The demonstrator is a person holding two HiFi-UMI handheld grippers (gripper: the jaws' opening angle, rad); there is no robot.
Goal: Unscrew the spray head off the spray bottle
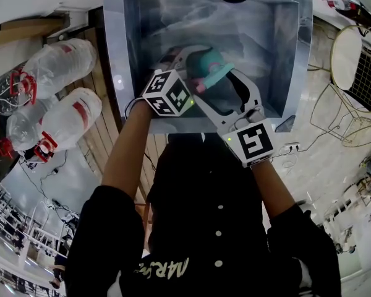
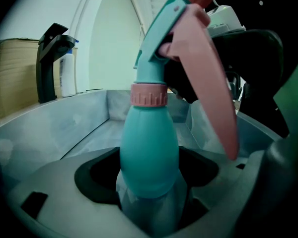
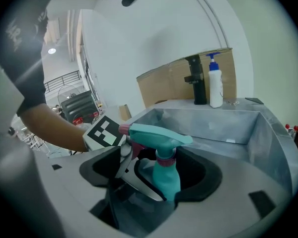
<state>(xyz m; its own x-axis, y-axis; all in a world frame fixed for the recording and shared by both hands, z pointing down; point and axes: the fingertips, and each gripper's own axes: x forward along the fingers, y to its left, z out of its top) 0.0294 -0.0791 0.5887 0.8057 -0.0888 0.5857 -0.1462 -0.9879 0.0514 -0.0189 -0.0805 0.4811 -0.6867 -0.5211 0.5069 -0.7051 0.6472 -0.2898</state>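
- The turquoise plastic spray bottle (image 2: pixel 149 157) is upright over the grey metal sink basin (image 1: pixel 114 54) and does not rest on the bottom of it.
- The left gripper (image 2: pixel 150 197) is closed on the lower part of the bottle body. The rounded base sits deep between its two jaws.
- The right gripper (image 3: pixel 154 182) has its jaws wide apart. The bottle stands in the gap between them, but as far as I can see no pad presses on it.
- The turquoise spray head with the pink trigger (image 2: pixel 208 73) is still on the neck. The pink ribbed collar (image 2: pixel 149 95) sits tight against the shoulder of the bottle, and I see no gap under it.
- My judgement: this is the unscrewing step, at a moment when the right claw has no hold. How many turns are already made, I cannot tell.
- The next move asks the right jaws to close on the collar or on the spray head just above it, and then to turn it.
- The left claw must hold the body firmly, otherwise the smooth bottle will turn together with the head.
- The long trigger stands out to one side and could catch on a jaw.
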